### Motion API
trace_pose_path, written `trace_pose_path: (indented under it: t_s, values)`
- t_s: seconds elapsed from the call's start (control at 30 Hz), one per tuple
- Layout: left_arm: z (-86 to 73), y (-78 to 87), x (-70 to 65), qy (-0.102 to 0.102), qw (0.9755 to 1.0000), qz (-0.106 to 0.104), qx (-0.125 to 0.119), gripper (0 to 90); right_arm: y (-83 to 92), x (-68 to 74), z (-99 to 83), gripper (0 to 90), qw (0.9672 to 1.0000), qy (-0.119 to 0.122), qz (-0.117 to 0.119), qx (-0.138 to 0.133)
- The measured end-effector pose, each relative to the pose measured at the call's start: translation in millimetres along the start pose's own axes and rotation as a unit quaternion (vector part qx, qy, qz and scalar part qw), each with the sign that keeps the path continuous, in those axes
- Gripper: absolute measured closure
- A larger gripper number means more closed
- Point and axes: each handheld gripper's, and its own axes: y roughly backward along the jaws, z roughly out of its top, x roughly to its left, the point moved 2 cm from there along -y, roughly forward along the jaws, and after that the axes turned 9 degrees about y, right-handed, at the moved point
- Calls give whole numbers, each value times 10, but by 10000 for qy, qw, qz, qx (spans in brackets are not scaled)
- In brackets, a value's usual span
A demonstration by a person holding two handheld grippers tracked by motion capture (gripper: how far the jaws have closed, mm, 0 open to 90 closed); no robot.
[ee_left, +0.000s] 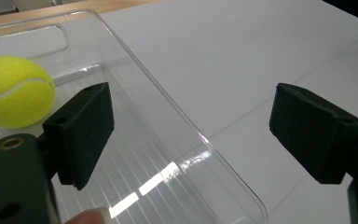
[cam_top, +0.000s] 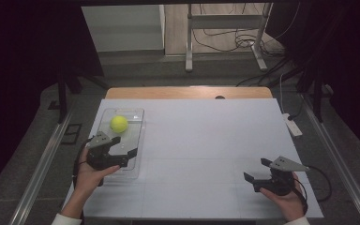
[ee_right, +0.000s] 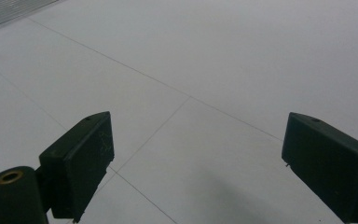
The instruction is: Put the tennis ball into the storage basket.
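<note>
**Ball in clear tray, left gripper open over the tray's edge**

Yellow-green tennis ball (cam_top: 119, 123), fuzzy, with a pale curved seam and a scrap of dark print low on one side. Resting in the far half of a clear plastic tray (cam_top: 138, 123) at the left of the table, touching nothing but the tray floor. Tray long and shallow, with rounded corners, a ribbed bottom catching a streak of light, and a handle slot cut in the far end.

Left gripper (cam_top: 124, 146) held over the tray's near half, jaws wide apart and empty: one jaw above the tray floor just short of the ball, the other outside, the tray's right wall running between them. Right gripper (cam_top: 258, 169) near the table's front right, well away from the tray, jaws likewise spread wide over bare surface, gripping nothing.

Table (cam_top: 206, 140) covered by a white sheet crossed with thin lines; a strip of wood showing along the far edge. Beyond, a dim room: grey floor, a metal stand (cam_top: 225, 33), loose cables, dark drapes on both sides. A white power strip (cam_top: 292, 125) just off the table's right edge.
</note>
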Motion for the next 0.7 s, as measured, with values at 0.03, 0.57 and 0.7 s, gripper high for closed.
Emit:
trace_pose_path:
  t_s: [0.03,0.57,0.7]
  values:
    - [-34,9,-23,-15,10000,-14,10,153,1,-1,0,93,10000,-2,0,4]
    - [-307,80,-172,-74,9998,-176,8,150,-2,-21,-10,93,10000,-9,-13,4]
    - [-325,58,-186,-90,9998,-179,36,149,-1,-20,-7,93,10000,1,-18,1]
